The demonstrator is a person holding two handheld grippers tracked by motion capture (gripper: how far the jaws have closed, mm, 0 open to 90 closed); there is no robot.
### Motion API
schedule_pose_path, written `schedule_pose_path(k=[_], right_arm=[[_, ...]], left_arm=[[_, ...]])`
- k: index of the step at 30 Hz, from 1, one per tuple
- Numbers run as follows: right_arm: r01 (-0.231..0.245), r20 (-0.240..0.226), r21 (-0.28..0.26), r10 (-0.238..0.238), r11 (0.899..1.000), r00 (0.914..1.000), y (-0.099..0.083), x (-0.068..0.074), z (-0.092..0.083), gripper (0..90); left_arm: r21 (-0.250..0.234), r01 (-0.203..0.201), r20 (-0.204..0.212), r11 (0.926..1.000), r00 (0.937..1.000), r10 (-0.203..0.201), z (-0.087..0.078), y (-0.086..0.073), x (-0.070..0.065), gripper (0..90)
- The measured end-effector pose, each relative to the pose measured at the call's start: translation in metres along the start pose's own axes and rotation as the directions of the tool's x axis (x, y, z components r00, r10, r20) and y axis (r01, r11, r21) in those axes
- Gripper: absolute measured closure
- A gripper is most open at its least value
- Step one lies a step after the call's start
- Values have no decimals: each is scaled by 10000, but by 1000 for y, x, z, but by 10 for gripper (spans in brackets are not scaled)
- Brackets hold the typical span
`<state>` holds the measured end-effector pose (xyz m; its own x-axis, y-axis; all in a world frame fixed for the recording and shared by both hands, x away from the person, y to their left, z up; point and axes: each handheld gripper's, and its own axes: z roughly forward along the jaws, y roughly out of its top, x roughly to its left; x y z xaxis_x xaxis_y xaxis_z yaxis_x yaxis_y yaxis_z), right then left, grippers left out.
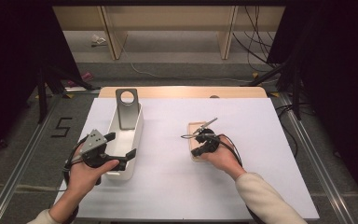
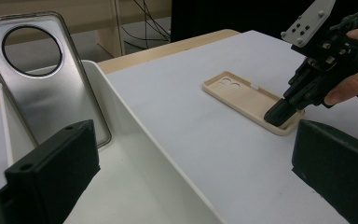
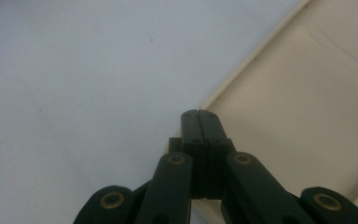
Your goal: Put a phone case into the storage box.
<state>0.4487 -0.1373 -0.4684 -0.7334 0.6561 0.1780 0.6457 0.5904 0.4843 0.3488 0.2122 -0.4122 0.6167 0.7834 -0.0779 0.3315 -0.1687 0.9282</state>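
Work in hand is read as sorting phone cases into the white bin (image 1: 129,140); roughly half done, judging by how things lie

- Silver case (image 2: 42,70) already sits in the bin, propped upright against the far wall, round camera cutout at the top
- Beige case (image 2: 249,98) is not yet collected: it lies flat on the white table cover (image 1: 242,186), open side up, to the right of the bin and well apart from it
- Right gripper (image 2: 279,114) is held at the near end of the beige case, tips down at or on its rim; whether contact is made cannot be told. In the right gripper view the jaws are seen clenched tight together with nothing between them, the tips (image 3: 200,122) right at the case's edge
- Left gripper (image 1: 121,147) is parked over the near end of the bin, jaws released and spread wide, nothing held; one black jaw stands on each side of the bin's wall

Left to do, as judged: the beige case must be lifted or levered off the cover, gripped, carried across and set into the bin beside the silver one. With clenched jaws at the rim, prying or nudging looks likelier than a direct grasp; jaws would need opening first for a pick
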Motion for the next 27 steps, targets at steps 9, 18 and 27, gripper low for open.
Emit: schedule_pose_path(k=[9, 18, 27], right_arm=[[28, -158, -195, -31, 9998, 9999, 6, 6, 7, 900], [40, -255, -341, -49, 9994, 9997, 7, 7, 8, 900], [919, 108, -429, -915, 9948, 9957, 8, 8, -1, 719]], left_arm=[[12, 4, 28, 10000, 10000, -4, 0, 0, 0, 2], [56, -31, 51, 10000, 10000, 31, 1, -1, 0, 2], [38, -37, 88, 10000, 10000, 36, 0, -1, 0, 2]])
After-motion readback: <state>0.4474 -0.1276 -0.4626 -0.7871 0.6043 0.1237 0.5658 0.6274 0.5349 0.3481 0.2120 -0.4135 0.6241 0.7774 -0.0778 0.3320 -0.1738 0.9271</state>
